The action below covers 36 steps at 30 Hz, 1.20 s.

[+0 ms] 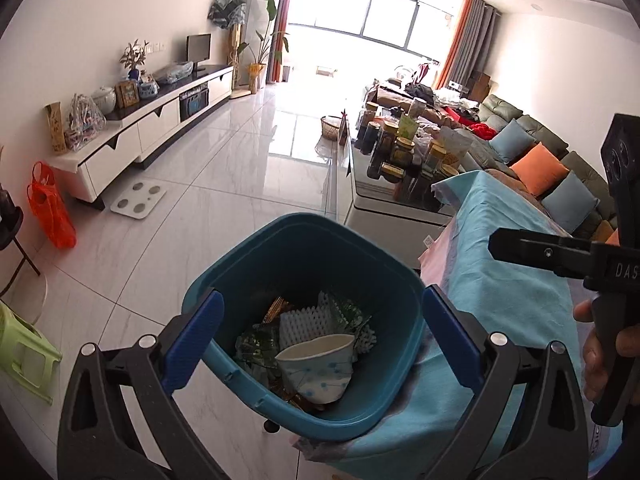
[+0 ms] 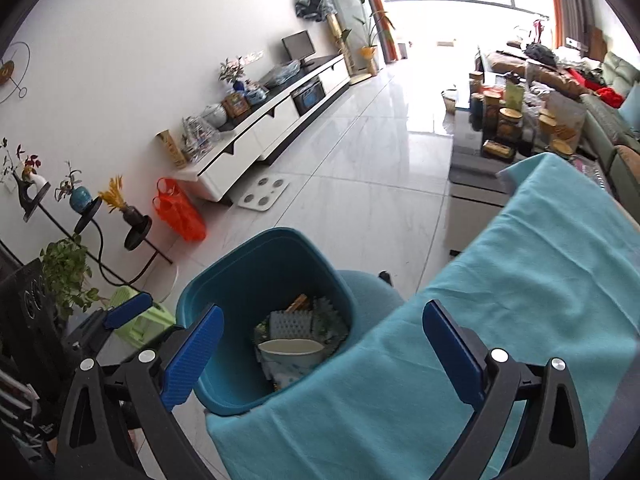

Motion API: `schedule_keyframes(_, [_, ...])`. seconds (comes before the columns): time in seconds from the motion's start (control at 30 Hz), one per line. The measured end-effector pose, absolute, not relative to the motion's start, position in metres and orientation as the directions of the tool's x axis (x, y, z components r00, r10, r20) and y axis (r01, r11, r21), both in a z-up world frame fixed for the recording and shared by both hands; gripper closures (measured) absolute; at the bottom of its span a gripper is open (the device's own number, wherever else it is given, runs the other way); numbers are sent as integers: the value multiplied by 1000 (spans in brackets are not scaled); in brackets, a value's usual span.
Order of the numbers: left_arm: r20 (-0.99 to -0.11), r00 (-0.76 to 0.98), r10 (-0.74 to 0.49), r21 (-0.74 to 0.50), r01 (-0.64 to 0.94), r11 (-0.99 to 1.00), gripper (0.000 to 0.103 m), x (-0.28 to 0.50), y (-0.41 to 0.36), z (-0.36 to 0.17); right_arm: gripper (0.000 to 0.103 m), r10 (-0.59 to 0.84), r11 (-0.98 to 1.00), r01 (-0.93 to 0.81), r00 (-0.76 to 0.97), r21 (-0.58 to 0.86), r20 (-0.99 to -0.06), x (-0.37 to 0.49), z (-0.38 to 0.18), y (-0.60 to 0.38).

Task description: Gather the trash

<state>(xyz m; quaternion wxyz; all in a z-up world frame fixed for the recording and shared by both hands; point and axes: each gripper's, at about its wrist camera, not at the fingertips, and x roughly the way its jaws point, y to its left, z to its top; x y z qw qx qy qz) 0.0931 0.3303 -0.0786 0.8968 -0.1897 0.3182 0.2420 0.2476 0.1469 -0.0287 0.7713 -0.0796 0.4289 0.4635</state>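
Note:
A blue trash bin point(image 1: 304, 256) stands on the floor beside the table edge. Inside lie a white paper cup with blue dots point(image 1: 316, 368), white foam netting point(image 1: 306, 318) and several wrappers. My left gripper point(image 1: 320, 344) is open and empty, hovering right above the bin's opening. The bin also shows in the right wrist view point(image 2: 256, 268), with the cup point(image 2: 290, 350) inside. My right gripper point(image 2: 320, 352) is open and empty, above the table corner next to the bin. The right gripper's body shows at the right edge of the left view point(image 1: 560, 256).
A turquoise cloth point(image 2: 500, 300) covers the table. A coffee table point(image 1: 400, 200) with several jars stands beyond, a sofa point(image 1: 560, 160) at the right. A white TV cabinet point(image 1: 140, 136), an orange bag point(image 1: 50, 212), a scale point(image 1: 138, 200) and a green stool point(image 1: 20, 344) are on the left.

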Motion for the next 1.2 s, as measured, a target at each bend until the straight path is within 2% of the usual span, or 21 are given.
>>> schedule_keyframes(0.3, [-621, 727, 294, -168, -490, 856, 6, 112, 283, -47, 7, 638, 640, -726, 320, 252, -701, 258, -20, 80])
schedule_keyframes(0.7, [-568, 804, 175, -138, -303, 943, 6, 154, 186, -20, 7, 598, 756, -605, 485, 249, -638, 257, -10, -19])
schedule_keyframes(1.2, [-538, 842, 26, -100, -95, 990, 6, 184, 71, -10, 7, 449, 888, -411, 683, 206, -576, 227, -16, -131])
